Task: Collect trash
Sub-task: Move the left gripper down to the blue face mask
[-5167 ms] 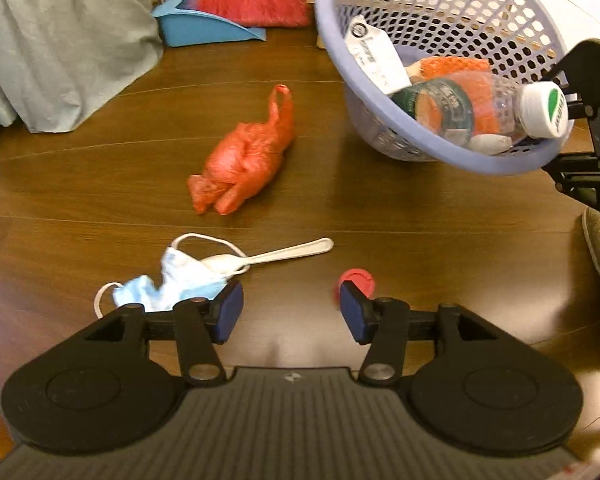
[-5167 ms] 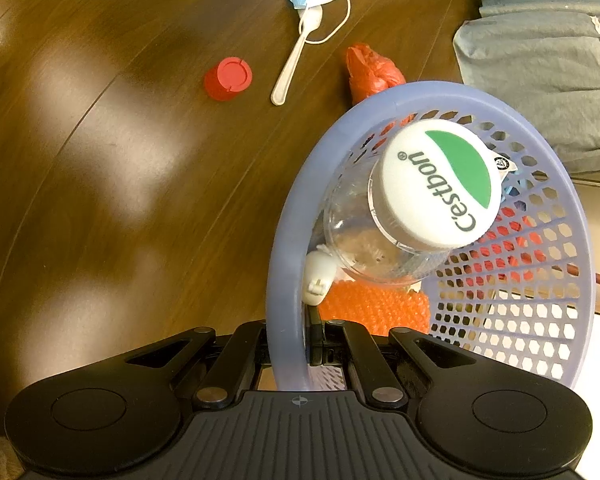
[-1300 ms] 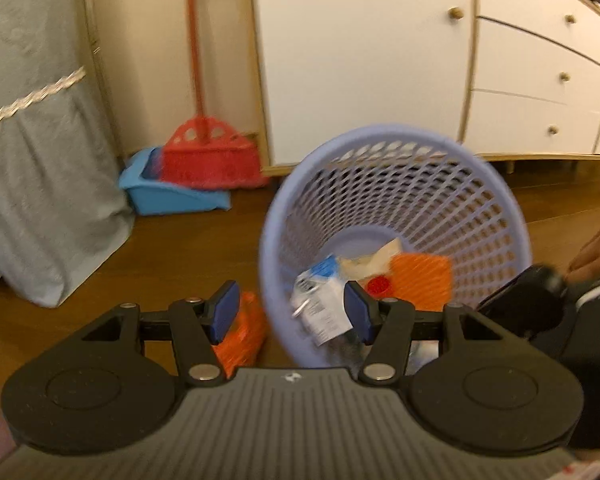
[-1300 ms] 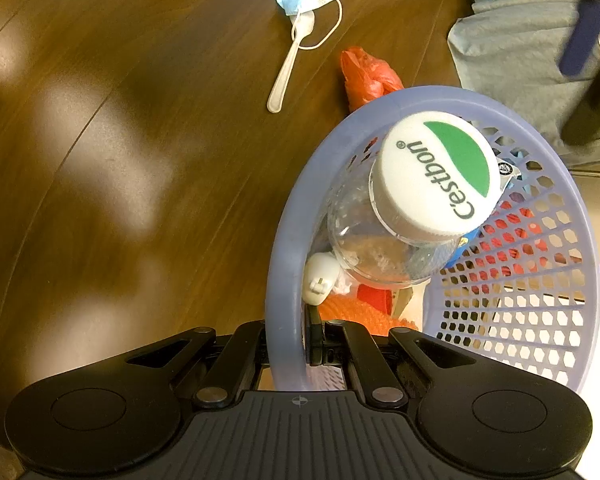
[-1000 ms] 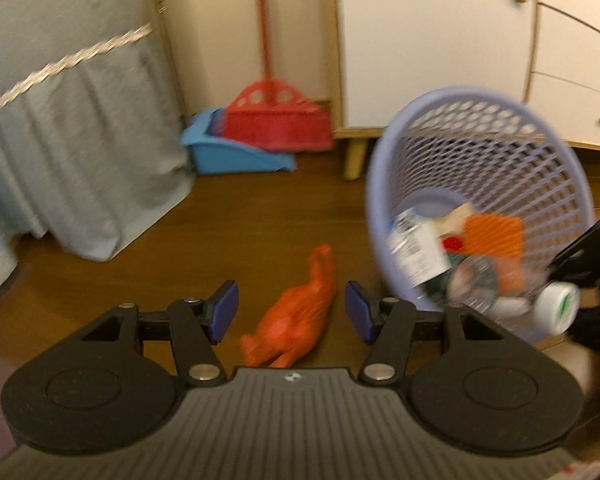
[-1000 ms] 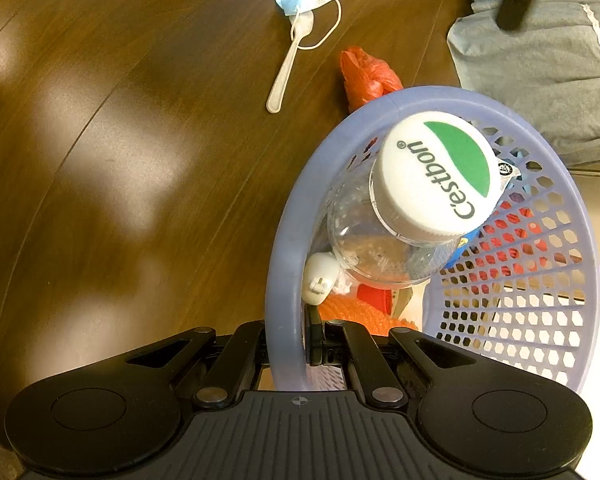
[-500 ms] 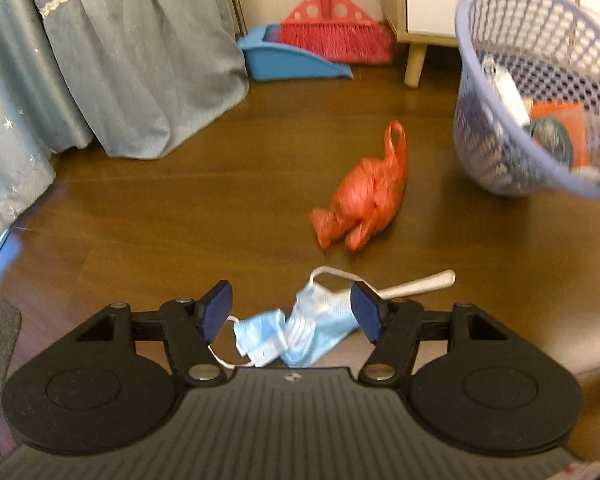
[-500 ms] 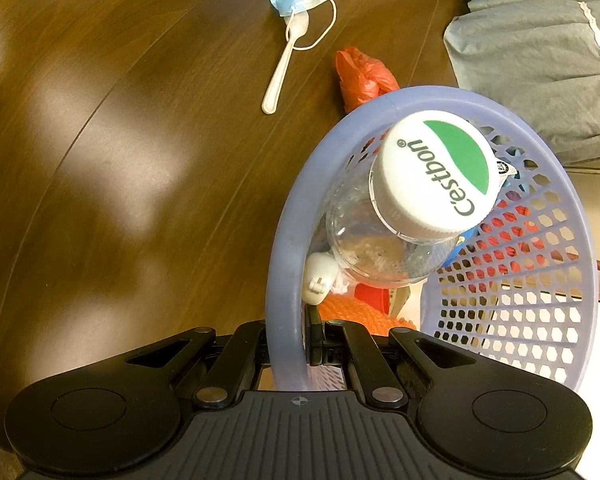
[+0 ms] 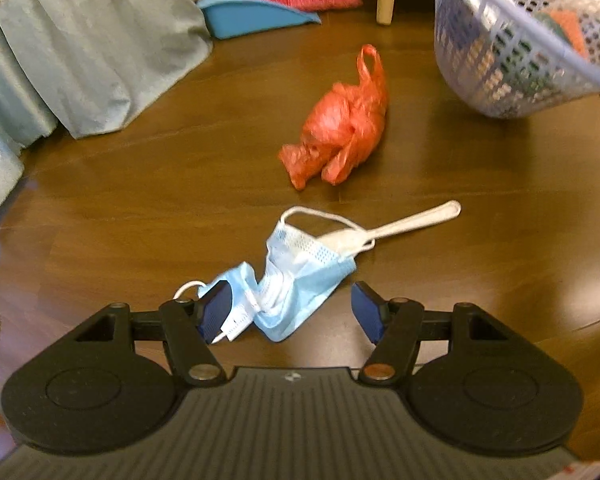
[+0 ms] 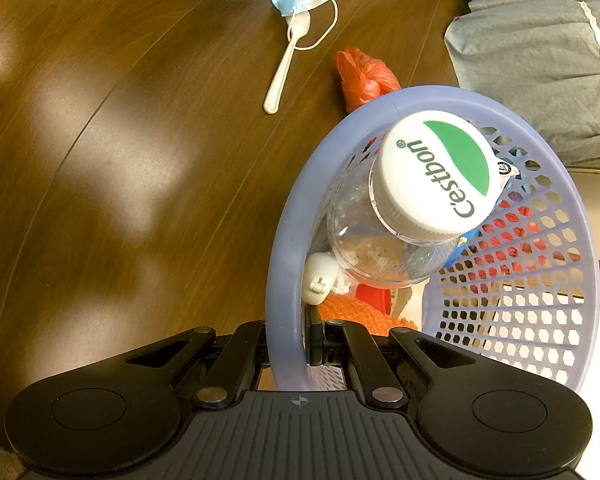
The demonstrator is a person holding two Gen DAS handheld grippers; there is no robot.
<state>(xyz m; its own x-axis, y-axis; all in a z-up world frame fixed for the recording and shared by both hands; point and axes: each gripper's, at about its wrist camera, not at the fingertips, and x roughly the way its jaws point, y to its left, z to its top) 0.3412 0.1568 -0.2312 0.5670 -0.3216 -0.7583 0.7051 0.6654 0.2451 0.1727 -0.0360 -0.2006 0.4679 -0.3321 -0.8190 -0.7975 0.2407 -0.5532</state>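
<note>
While the right claw (image 10: 300,344) pinches the basket (image 10: 284,240) rim, the spread left claw (image 9: 290,312) straddles the crumpled mask (image 9: 296,276).

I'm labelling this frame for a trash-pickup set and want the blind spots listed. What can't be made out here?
- Basket contents: right wrist view, the bottle covers most of what lies beneath it.
- Basket far side: left wrist view, cut off by the top and right edges.
- Red bag: right wrist view, mostly behind the basket rim; its contents are not visible in either view.
- Left tool: right wrist view, only a dark tip at the top edge.
- Right tool pads: hidden by the rim they clamp.
</note>
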